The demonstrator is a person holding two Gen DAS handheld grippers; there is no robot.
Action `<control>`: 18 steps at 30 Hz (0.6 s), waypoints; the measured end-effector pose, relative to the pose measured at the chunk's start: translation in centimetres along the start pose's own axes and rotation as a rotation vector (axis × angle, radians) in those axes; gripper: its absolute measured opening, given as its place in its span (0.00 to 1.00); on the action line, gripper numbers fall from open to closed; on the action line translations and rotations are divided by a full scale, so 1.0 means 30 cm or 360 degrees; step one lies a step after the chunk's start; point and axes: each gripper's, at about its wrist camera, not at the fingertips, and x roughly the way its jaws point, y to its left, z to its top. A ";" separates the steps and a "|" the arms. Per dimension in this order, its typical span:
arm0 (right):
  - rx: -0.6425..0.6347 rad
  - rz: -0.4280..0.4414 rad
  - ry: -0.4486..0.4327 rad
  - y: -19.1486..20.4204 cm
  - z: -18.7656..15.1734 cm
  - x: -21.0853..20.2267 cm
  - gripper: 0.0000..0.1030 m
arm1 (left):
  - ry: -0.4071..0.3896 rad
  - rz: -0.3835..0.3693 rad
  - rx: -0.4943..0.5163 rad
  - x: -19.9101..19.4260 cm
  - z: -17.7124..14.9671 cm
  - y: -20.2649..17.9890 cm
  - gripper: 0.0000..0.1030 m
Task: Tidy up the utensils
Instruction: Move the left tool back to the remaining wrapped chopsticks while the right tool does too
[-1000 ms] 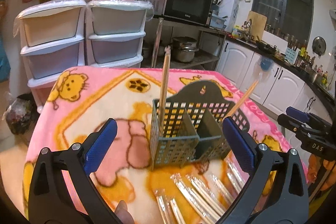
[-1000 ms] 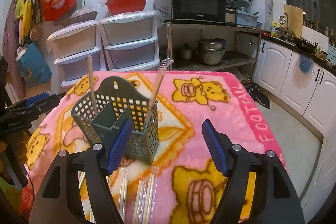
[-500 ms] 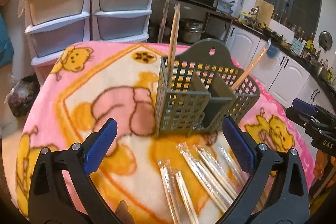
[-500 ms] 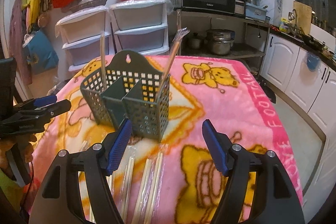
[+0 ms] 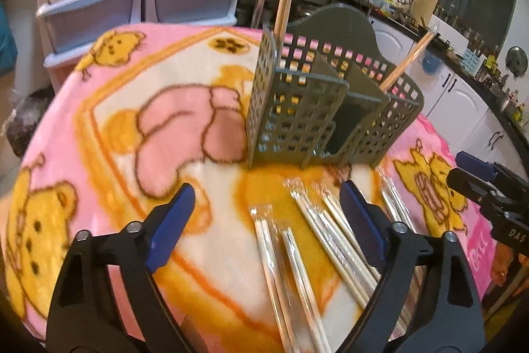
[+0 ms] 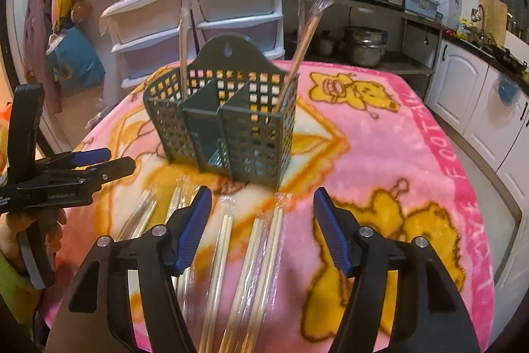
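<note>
Both grippers dropped toward chopsticks | left, right jaws wide open, empty | caddy holds two pairs

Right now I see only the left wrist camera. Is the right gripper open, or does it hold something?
Observer: The right gripper is open and holds nothing.
Operator: What lies in front of it?
Observer: Two wrapped chopstick pairs lie on the blanket between its fingers, with their far ends towards the holder.
Operator: How does my left gripper look from that side?
Observer: The left gripper is to the left of the holder and does not touch it.
</note>
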 end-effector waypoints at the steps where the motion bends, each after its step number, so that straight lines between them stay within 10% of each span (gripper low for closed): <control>1: -0.0002 0.0008 0.0018 0.005 -0.007 0.009 0.56 | 0.0023 -0.0014 -0.0005 0.008 -0.007 0.004 0.64; 18: -0.0022 0.0119 0.0250 0.056 -0.085 0.151 0.30 | 0.0252 -0.0116 -0.0044 0.089 -0.095 0.021 0.23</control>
